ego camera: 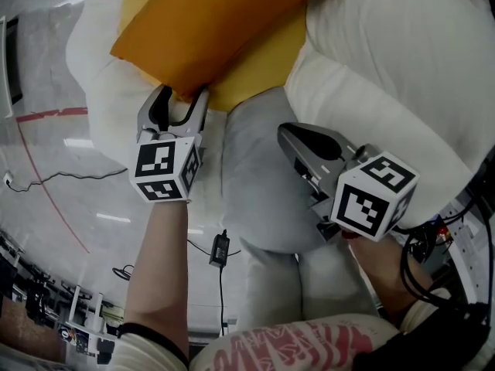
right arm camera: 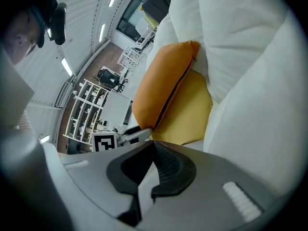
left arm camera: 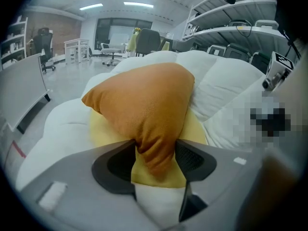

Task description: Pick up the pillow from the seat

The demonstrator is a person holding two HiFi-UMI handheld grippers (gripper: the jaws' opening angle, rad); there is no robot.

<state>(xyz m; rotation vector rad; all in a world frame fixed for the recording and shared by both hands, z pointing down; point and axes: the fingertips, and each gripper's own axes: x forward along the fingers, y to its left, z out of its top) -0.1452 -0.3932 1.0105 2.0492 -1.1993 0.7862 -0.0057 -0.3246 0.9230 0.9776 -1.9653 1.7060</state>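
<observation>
An orange pillow [ego camera: 209, 29] [left arm camera: 144, 100] [right arm camera: 161, 85] lies on a yellow pillow [ego camera: 255, 68] [left arm camera: 195, 129] [right arm camera: 190, 109], both on a puffy white seat [ego camera: 402, 68] [left arm camera: 62, 124] [right arm camera: 250, 81]. My left gripper [ego camera: 182, 99] [left arm camera: 155, 153] is shut on the orange pillow's near corner, and the fabric bunches between both pads. My right gripper [ego camera: 290, 134] [right arm camera: 154, 146] hovers shut over the seat's grey front part [ego camera: 255, 176], short of the pillows, with nothing in it. The left gripper's marker cube [right arm camera: 105, 142] shows in the right gripper view.
A black cable with a power adapter [ego camera: 220, 247] lies on the glossy floor left of the seat, near a red floor line [ego camera: 46, 114]. Office chairs [left arm camera: 147, 41] and wall shelves [left arm camera: 240, 13] stand behind the seat. A person's arm and knees fill the lower head view.
</observation>
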